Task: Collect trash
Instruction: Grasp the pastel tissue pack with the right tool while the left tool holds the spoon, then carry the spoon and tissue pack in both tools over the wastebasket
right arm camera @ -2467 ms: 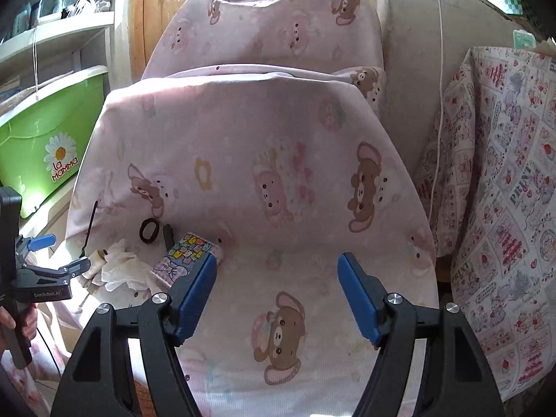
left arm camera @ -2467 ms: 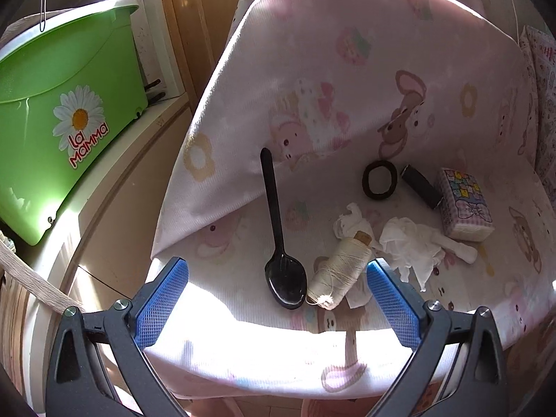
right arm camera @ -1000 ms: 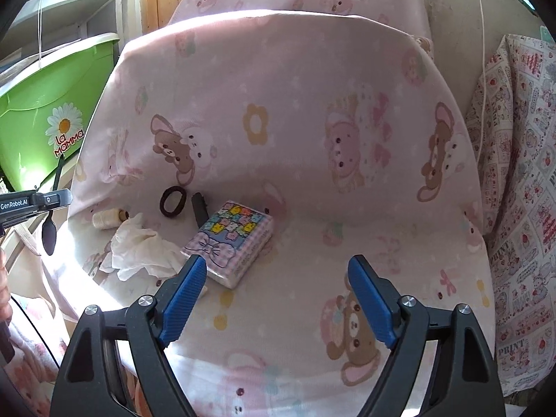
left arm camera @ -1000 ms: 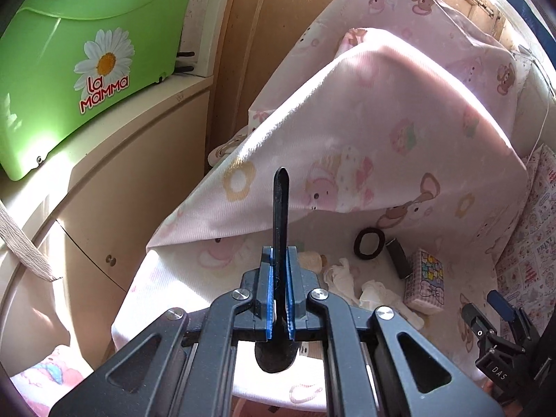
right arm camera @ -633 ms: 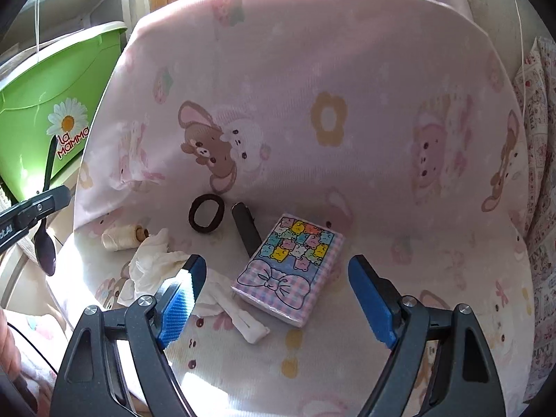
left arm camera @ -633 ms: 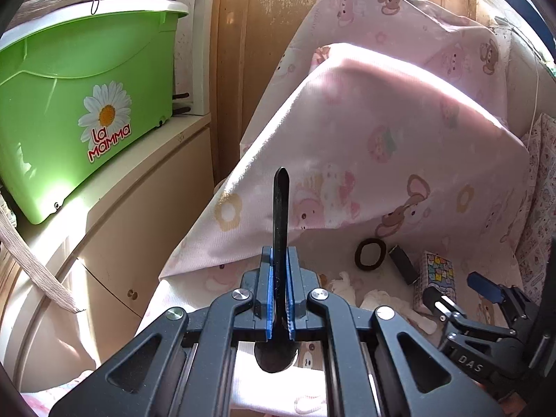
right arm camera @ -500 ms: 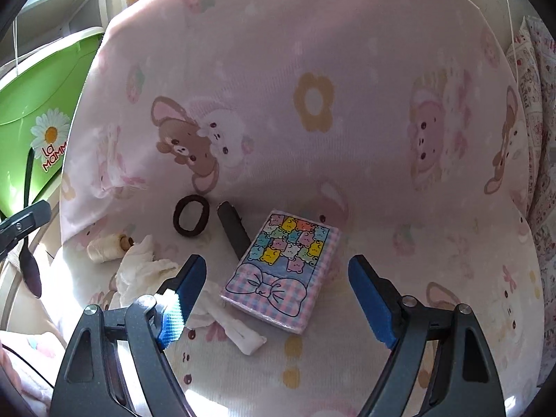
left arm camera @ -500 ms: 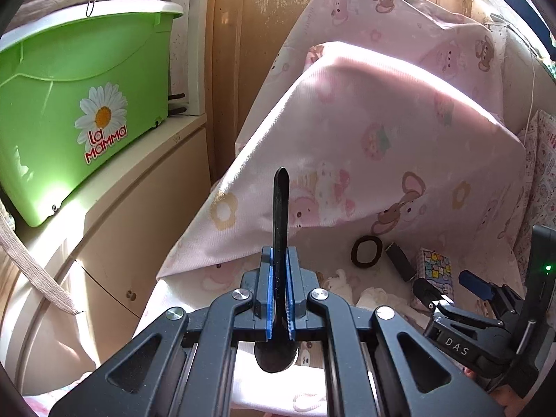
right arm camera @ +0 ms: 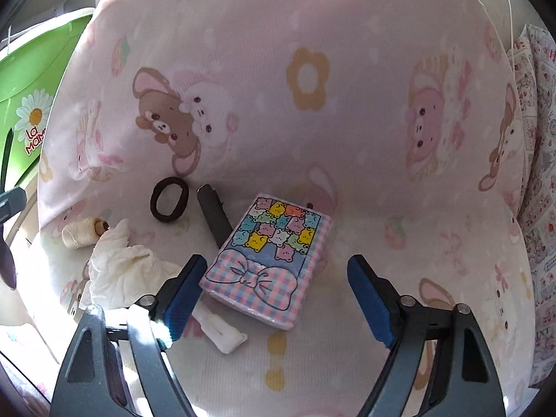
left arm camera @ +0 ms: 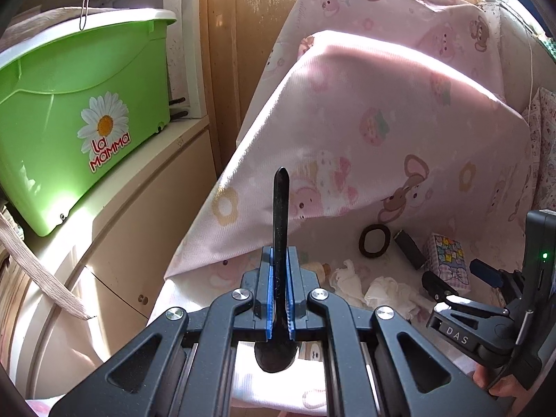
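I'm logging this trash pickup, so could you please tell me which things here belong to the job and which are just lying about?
Job:
black spoon, clamped in the left gripper
crumpled tissues
right gripper, open

Lying about:
tissue pack
hair tie
thread spool
black clip
green bin

The chair cover point(right arm camera: 312, 111) is pale pink, printed with brown bears, white rabbits and yellow flowers. The tissue pack point(right arm camera: 274, 260) shows pastel bears in many colours above a pink-and-blue checked bow. The hair tie point(right arm camera: 169, 204) is dark brown, the thread spool point(right arm camera: 81, 232) cream, the crumpled tissue point(right arm camera: 121, 271) white. The spoon point(left arm camera: 280, 229) is black. The bin point(left arm camera: 69, 104) is bright green with a white daisy and red lettering.
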`<state>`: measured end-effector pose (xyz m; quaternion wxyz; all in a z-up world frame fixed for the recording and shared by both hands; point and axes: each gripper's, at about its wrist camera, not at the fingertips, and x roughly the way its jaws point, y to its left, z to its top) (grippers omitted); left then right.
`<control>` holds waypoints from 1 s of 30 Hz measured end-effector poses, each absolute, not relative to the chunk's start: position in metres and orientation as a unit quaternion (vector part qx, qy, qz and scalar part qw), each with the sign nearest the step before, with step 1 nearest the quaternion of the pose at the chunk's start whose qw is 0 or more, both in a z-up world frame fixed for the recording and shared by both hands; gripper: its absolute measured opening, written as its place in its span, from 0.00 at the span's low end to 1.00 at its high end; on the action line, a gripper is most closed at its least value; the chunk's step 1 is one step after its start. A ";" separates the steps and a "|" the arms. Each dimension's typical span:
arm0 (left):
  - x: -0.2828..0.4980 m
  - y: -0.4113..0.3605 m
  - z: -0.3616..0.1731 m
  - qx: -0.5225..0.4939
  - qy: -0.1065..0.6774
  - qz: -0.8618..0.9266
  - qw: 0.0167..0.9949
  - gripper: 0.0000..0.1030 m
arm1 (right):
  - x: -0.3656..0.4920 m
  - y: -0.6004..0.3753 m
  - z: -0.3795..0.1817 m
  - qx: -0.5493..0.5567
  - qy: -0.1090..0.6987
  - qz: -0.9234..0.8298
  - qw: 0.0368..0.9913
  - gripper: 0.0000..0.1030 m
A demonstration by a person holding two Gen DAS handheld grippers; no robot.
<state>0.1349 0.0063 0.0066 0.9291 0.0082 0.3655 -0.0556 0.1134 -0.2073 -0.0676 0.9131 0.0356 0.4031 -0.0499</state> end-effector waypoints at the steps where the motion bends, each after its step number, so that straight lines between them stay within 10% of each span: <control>1: 0.135 0.007 0.006 0.005 0.369 -0.060 0.927 0.05 | 0.113 -0.210 -0.067 0.039 0.407 -0.051 0.911 0.73; 5: 0.133 0.006 0.008 0.005 0.364 -0.056 0.930 0.05 | 0.112 -0.221 -0.071 0.057 0.420 -0.053 0.904 0.53; 30: 0.114 0.002 0.001 0.001 0.399 -0.082 0.913 0.05 | 0.044 -0.228 -0.056 0.000 0.357 -0.025 0.934 0.52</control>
